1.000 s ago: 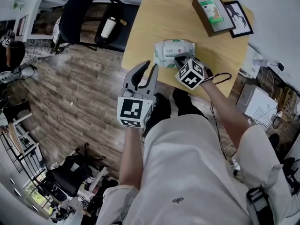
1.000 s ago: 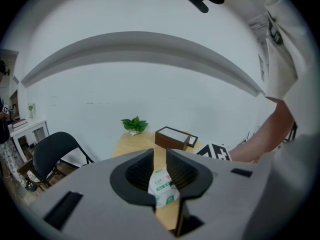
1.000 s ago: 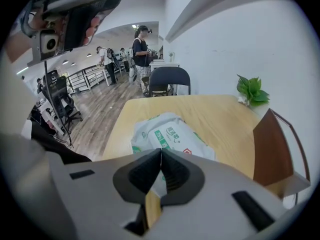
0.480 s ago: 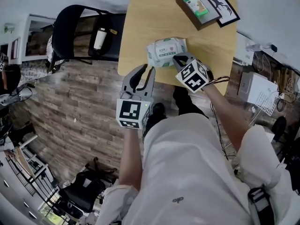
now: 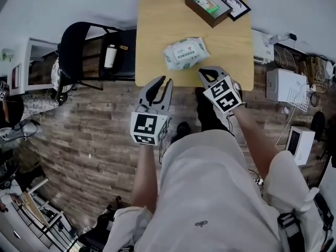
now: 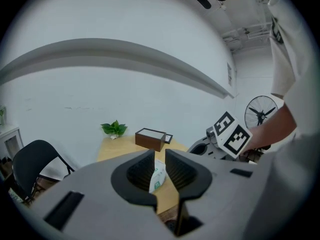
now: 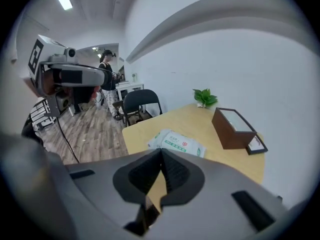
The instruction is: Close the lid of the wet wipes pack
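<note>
At the left, beside the table, a black chair (image 5: 84, 46) is seen, clear of the work. The left gripper (image 5: 163, 81) is held just off the near edge of the wooden table (image 5: 157, 25), its jaws a narrow gap apart with nothing between them; only the distant pack is glimpsed through the gap. The wet wipes pack (image 5: 185, 53) lies flat near the middle of the table, label up, apart from both grippers. Its lid appears to lie level with the top, though whether it is pressed fully home cannot be told. To the right of it the right gripper (image 5: 205, 73) is held above the table edge, its jaws closed tip to tip and empty. If the lid needs seating, the closed right jaws are best used as one blunt tip, brought down squarely on the flap and pressed along its edge, while the pack's left end is steadied by the left gripper so that it is not pushed toward the brown box (image 5: 207, 4) and the picture frame (image 5: 233, 1) behind.
</note>
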A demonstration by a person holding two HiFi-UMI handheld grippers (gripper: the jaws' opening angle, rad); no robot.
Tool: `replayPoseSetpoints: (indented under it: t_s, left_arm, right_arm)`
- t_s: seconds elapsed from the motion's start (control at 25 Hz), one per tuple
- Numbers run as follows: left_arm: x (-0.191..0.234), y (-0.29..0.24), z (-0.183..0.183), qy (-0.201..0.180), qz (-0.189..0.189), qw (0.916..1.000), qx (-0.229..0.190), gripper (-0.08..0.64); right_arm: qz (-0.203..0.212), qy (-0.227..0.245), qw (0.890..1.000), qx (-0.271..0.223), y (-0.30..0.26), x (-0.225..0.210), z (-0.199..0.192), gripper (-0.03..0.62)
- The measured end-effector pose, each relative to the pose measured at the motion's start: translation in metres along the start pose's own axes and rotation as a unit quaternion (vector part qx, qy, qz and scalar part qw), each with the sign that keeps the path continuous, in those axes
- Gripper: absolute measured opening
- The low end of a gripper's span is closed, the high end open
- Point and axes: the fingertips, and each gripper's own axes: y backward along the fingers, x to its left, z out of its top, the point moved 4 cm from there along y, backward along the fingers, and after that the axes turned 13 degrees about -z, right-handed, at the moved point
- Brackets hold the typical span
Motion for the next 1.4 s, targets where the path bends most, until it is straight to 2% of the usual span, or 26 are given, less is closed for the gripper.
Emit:
replayPoseSetpoints:
  t_s: [0.44,0.76,1.04,1.4]
  left_arm:
    - [-0.044,0.076,-0.015,-0.035,-0.048,0.9978,-0.031,0.046]
    - [-0.069,0.117,-0.011,-0.05,-0.078,0.9941,-0.057,0.029]
    - [-0.084,0.137,-0.011,-0.053,-0.091,0.992,-0.069,0.02]
    - [-0.085,0.153,-0.003,-0.045,-0.077,0.9922,-0.087,0.014]
  right_arm:
    - [-0.084,-0.059,0.993,-0.062,0.104,0.059,0.004,0.0]
    - [-0.114,-0.105,0.982,-0.106,0.162,0.093,0.013,0.0]
    - [-0.122,-0.132,0.976,-0.122,0.189,0.11,0.011,0.0]
    - [-0.098,-0.151,0.968,-0.175,0.214,0.128,0.034,0.0]
